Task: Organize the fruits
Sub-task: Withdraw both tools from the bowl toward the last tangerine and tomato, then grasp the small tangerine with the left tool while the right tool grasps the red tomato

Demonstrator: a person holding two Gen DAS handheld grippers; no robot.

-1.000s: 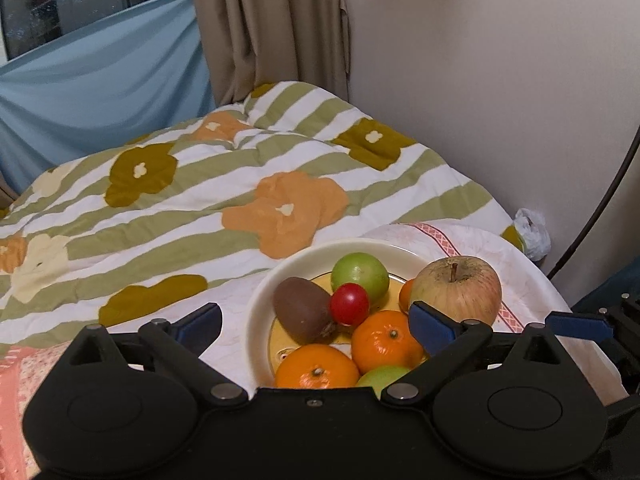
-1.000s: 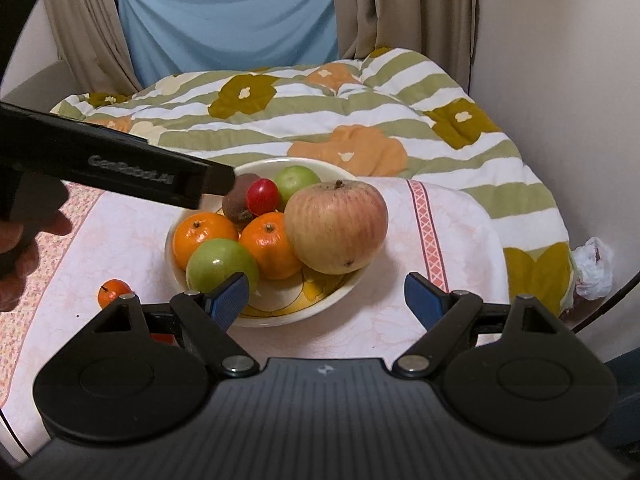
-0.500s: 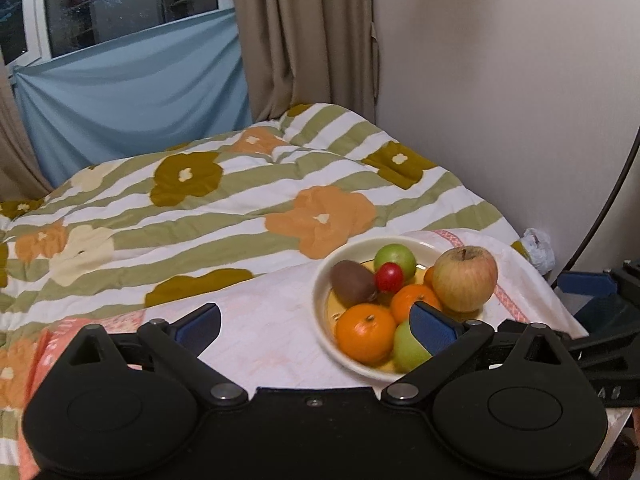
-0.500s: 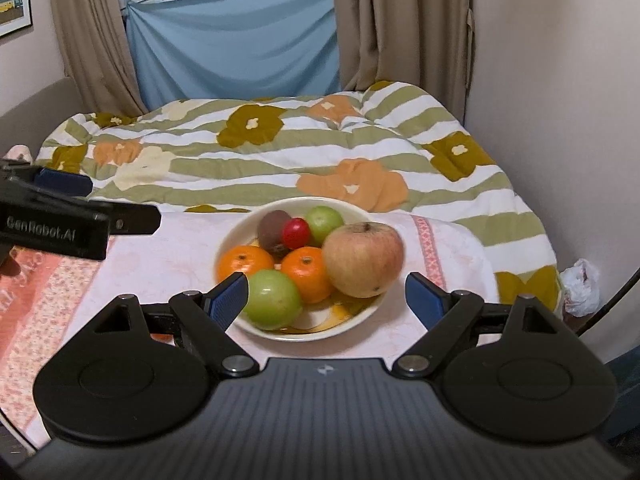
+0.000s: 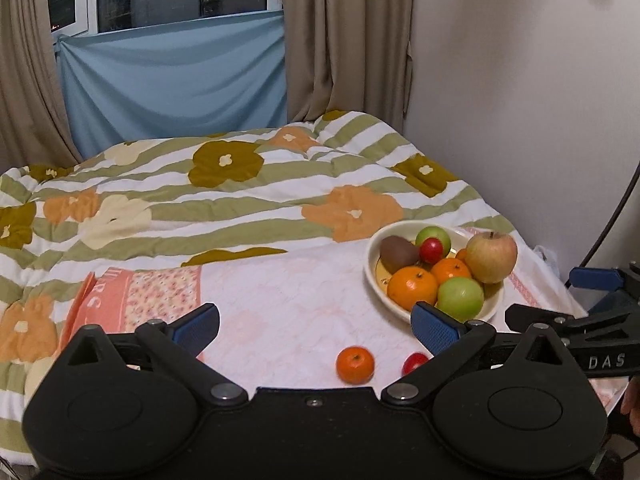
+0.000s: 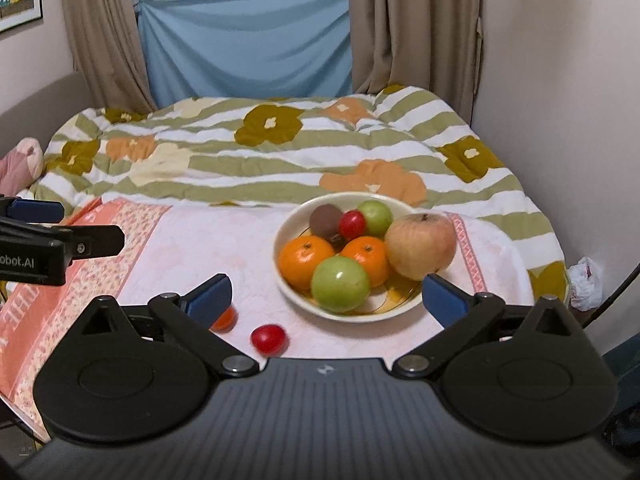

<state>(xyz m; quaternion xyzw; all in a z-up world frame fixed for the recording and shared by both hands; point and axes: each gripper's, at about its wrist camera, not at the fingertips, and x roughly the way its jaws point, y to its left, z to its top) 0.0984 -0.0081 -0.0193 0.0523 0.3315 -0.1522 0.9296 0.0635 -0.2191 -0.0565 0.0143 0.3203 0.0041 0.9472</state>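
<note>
A cream bowl [image 5: 372, 268] [image 6: 280, 248] sits on a pink cloth and holds a large apple [image 5: 491, 257] [image 6: 421, 246], oranges, two green fruits, a brown fruit and a small red one. A small orange [image 5: 355, 364] [image 6: 224, 318] and a small red fruit [image 5: 415, 362] [image 6: 269, 338] lie loose on the cloth in front of the bowl. My left gripper [image 5: 314, 320] hangs open, to the left of the bowl and back from it, with nothing in it. My right gripper [image 6: 326, 294] is back from the bowl, its jaws opening, with nothing between them.
The pink cloth [image 5: 280, 304] covers a low round table in front of a bed with a striped flower quilt [image 5: 240, 200]. A wall [image 5: 520, 120] stands at the right, with a cable and a white bag [image 6: 584, 282] at its foot. Curtains and a blue sheet hang behind.
Both grippers have drawn back and up from the bowl, the left one also going left. The bowl looks smaller, and the two loose fruits have come into view.
</note>
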